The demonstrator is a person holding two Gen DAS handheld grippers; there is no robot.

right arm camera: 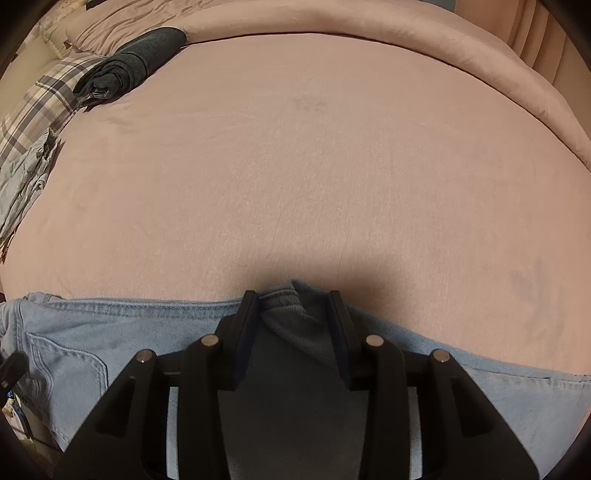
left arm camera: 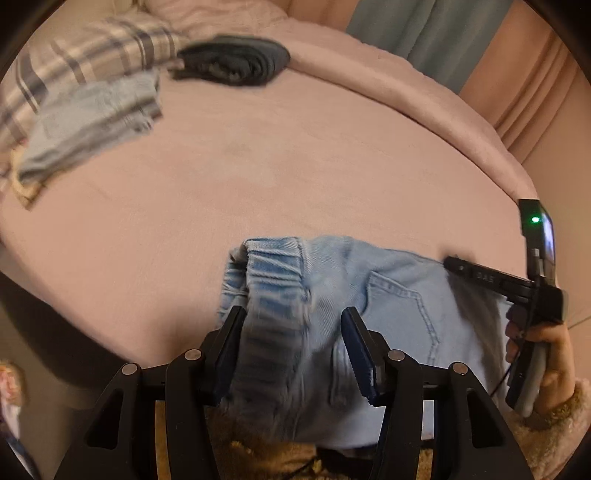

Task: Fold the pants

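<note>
Denim, pale and soft, the pants (left arm camera: 388, 295) bunch between your left gripper (left arm camera: 293, 319) and right gripper (right arm camera: 291, 301); pad contact unclear.

**Pale denim on a dusty pink bed**

Light blue washed jeans (left arm camera: 388, 302) lie across a pink bedcover (left arm camera: 277, 177). Beyond them sit a charcoal grey folded garment (left arm camera: 236, 62), a faded blue-grey one (left arm camera: 88, 122) and a beige pillow checked in grey plaid (left arm camera: 92, 48). Black grippers (left arm camera: 293, 321) frame the denim; a teal curtain (left arm camera: 436, 33) hangs behind.
</note>
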